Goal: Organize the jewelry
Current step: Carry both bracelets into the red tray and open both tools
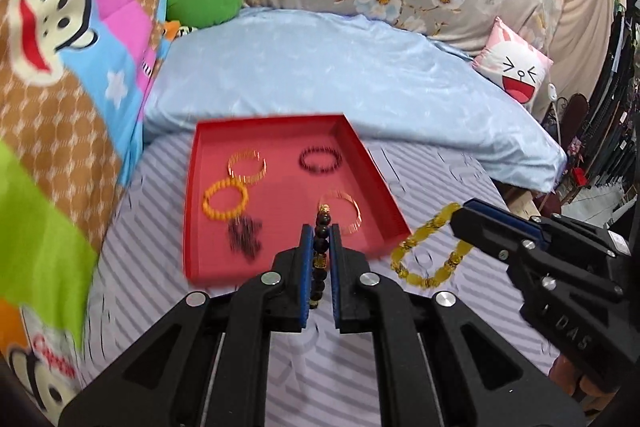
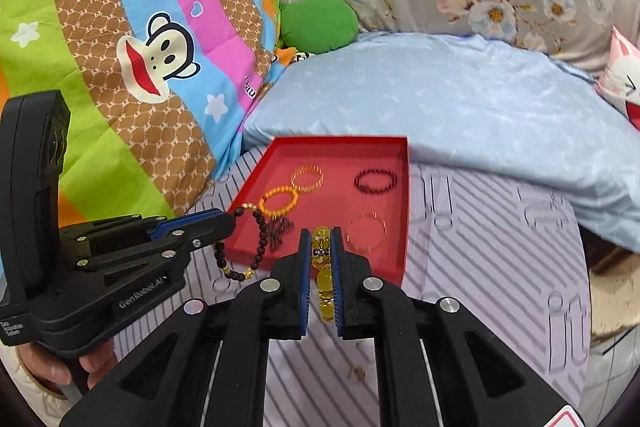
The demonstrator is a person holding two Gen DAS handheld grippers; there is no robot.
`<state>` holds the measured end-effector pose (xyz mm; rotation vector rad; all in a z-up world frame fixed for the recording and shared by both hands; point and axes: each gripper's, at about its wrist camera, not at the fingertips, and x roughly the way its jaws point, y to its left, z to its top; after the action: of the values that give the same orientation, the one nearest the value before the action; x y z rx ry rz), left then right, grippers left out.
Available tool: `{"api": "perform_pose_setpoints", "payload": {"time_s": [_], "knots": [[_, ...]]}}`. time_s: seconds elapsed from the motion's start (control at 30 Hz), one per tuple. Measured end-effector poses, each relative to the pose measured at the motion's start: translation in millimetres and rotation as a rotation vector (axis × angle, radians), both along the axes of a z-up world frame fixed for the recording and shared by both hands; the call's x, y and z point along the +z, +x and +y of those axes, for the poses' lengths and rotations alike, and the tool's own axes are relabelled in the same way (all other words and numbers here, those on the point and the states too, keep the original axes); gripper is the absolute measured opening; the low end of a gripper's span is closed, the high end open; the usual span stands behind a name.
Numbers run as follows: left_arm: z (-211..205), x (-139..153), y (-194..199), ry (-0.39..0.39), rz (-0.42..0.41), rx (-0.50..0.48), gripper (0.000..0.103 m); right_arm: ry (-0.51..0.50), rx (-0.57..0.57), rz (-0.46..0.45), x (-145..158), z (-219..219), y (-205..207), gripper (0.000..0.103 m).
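Jewelry is split between the grippers and a red tray [image 1: 372,163] lying on the striped sheet [image 1: 152,267]. The left gripper [image 1: 321,231] is clenched on a dark beaded bracelet [image 1: 322,227], and the right gripper [image 2: 321,233] is clenched on a yellow beaded bracelet [image 2: 321,239], both near the tray's front edge. Inside the tray lie an orange bead bracelet [image 1: 225,201], two thin gold bangles [image 1: 247,167] and a dark bracelet [image 1: 321,159].

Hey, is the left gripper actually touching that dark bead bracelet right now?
Touching. In the left wrist view the left gripper has its blue pads pressed on both sides of the dark bead bracelet; the right wrist view shows it dangling from the tips.
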<state>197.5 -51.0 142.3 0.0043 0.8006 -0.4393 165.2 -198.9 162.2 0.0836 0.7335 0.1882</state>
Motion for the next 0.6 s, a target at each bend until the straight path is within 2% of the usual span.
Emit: {"api": "perform_pose_setpoints", "payload": {"time_s": [0.27, 0.6], "knots": [[-11.7, -23.3, 78.7, -0.026, 0.072, -0.005, 0.008, 0.004, 0.01, 0.035, -14.6, -0.1, 85.0, 0.009], [-13.6, -78.0, 126.8, -0.003, 0.174, 0.032, 0.008, 0.045, -0.01, 0.154, -73.6, 4.1, 157.9, 0.009]]}}
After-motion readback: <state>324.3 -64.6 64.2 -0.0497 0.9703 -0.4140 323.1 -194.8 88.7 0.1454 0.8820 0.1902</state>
